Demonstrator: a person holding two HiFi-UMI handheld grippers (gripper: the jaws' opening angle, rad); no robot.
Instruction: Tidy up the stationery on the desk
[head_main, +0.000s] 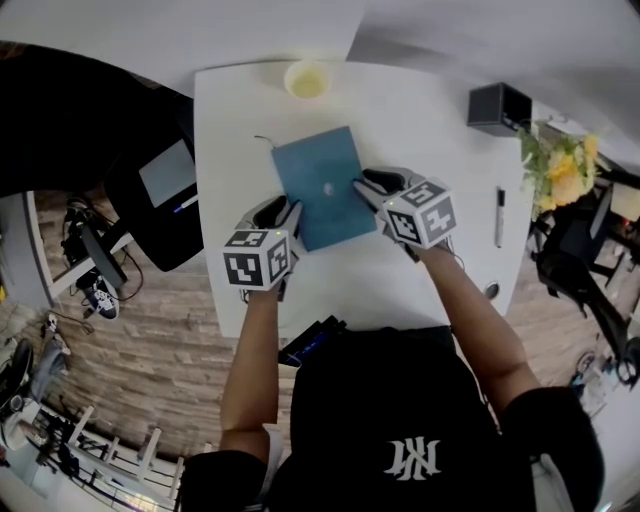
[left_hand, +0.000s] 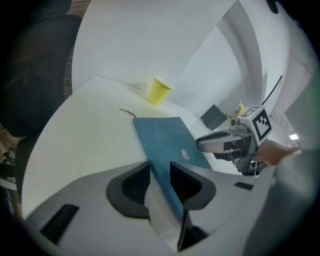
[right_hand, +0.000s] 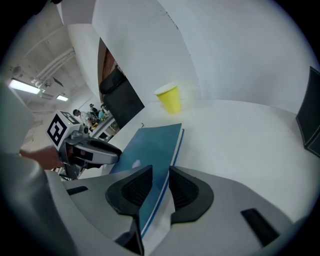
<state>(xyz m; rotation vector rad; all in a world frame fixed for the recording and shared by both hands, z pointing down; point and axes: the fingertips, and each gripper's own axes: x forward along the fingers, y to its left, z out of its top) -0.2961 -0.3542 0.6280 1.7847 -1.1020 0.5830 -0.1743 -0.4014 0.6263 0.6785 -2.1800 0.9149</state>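
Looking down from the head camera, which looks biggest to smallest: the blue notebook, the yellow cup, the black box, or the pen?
1. blue notebook, clearly the largest.
2. black box.
3. yellow cup, slightly smaller than the box.
4. pen: roughly as long as the box, but by far the thinnest.

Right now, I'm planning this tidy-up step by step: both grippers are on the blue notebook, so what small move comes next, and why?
Probably lift both grippers together, evenly. The left gripper and right gripper are each shut on opposite sides of the blue notebook, so uneven motion could twist it.
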